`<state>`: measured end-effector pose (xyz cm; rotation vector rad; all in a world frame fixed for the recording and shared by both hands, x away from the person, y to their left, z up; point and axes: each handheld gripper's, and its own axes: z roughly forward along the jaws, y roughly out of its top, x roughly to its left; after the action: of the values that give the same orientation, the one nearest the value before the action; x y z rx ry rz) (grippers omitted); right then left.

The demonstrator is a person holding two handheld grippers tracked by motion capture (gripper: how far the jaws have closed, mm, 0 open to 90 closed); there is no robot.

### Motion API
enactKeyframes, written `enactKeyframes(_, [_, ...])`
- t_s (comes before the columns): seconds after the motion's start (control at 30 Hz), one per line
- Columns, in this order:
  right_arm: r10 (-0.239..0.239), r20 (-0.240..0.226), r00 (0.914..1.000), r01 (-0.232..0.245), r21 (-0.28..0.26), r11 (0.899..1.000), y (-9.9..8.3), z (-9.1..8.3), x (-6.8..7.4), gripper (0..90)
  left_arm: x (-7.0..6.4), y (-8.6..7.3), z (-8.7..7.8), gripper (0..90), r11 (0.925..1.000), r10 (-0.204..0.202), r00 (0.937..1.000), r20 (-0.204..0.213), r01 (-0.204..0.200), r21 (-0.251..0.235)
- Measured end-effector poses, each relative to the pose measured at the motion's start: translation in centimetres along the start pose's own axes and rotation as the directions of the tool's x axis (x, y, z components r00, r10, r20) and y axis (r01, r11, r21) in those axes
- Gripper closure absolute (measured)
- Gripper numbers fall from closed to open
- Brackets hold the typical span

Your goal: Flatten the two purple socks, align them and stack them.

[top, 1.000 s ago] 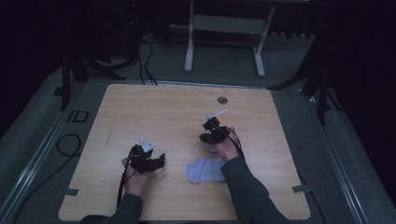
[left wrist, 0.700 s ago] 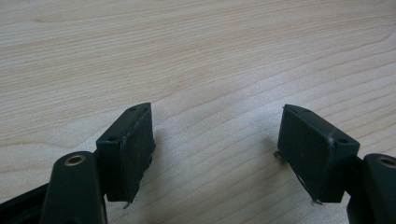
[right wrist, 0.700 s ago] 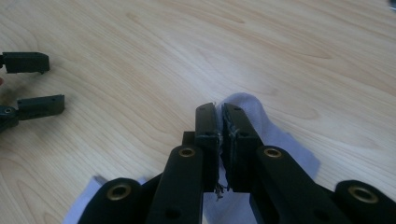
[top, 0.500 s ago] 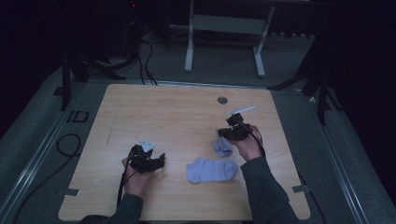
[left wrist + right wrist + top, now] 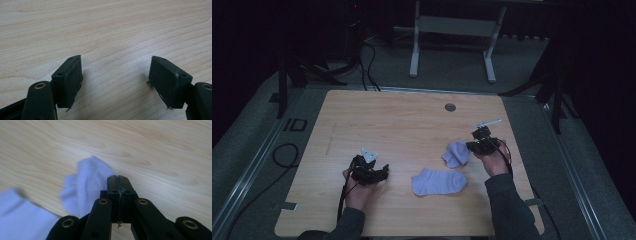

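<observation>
I am holding a pale sock (image 5: 456,152) in my right claw (image 5: 470,147) near the right side of the wooden surface (image 5: 402,125). In the right gripper view the two black jaws are pressed together, and the sock (image 5: 86,182) is bunching out from their left side, so I judge them clamped on a fold of it, though the pinch point itself is hidden. The cloth is hanging crumpled; whether its lower edge is touching the wood I cannot tell.

A second sock (image 5: 439,181) is lying flat at the near middle of the surface, just beside the held one and apart from both claws. Its blurred edge (image 5: 22,217) is showing at the lower left of the right gripper view.

My left claw (image 5: 382,175) is resting low at the near left, well apart from both socks. Its jaws are standing wide apart over bare wood (image 5: 107,32), gripping nothing.

As for progress, I judge the work to be early or midway: one sock is in hand and one is waiting. If pairing or folding is the aim, the two are not yet laid together, and neither is folded.

As for writing, no brand or label is showing on socks or claws. Large letters reading "ID" (image 5: 294,124) are lying on the floor left of the surface.
</observation>
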<state>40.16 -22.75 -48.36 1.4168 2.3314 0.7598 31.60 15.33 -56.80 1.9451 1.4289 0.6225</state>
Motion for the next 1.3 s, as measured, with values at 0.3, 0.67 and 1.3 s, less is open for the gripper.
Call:
enactKeyframes(0.3, [0.098, 0.081, 0.9919, -0.099, 0.005, 0.995, -1.7, -0.5, -3.5, 88.9, 0.0, 0.0, 0.0, 27.4, 1.0000, 0.000, 1.0000, 0.000, 0.000, 0.000])
enactKeyframes(0.67, [0.078, 0.196, 0.9776, -0.084, 0.024, 0.996, -4.0, -0.9, -5.4, 70.8, 0.0, 0.0, 0.0, 27.3, 1.0000, 0.000, 1.0000, 0.000, 0.000, 0.000])
enactKeyframes(1.3, [-0.289, 0.002, 0.9572, 0.288, 0.093, 0.953, -3.7, 2.8, -0.4, 56.8, 0.0, 0.0, 0.0, 27.2, 1.0000, 0.002, 1.0000, 0.000, -0.002, 0.001])
